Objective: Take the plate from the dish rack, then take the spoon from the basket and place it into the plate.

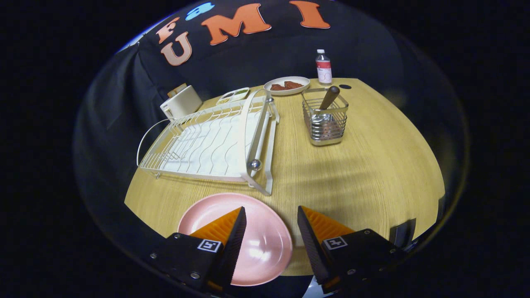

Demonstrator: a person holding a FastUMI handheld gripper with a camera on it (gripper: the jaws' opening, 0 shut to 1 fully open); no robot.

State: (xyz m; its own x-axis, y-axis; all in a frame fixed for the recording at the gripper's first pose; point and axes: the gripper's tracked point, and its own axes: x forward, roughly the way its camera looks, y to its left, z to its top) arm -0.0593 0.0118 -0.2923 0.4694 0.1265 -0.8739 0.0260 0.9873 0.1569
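the pink plate (pixel 248 244) lies flat on the tabletop (pixel 372 178), close under the gripper (pixel 271 231), with one finger in front of its near part and its right rim reaching into the gap between the two. the fingers are spread wide and pinch nothing. the white dish rack (pixel 207 140) beyond the plate stands bare of dishes, so the first half of the task looks done, judging by how things lie.

what is left is the spoon (pixel 329 99). it stands in the wire basket (pixel 326 120), which sits well ahead of the fingers and a little to the right of their line, well apart from the plate and to the right of the rack's near corner. the spoon's brown handle sticks up above the basket's rim and leans up and to the right; its bowl is down inside the wires and hard to make out. so its long axis is steeply upright and tilted, not flat.

the coming move likely turns on this: the fingers must travel forward and slightly right, come in above the basket's rim, and close across the handle's sides, then lift along the lean so the bowl clears the wires.

a dish of food (pixel 286 85), a bottle (pixel 324 68) and a toaster (pixel 181 102) stand farther back.
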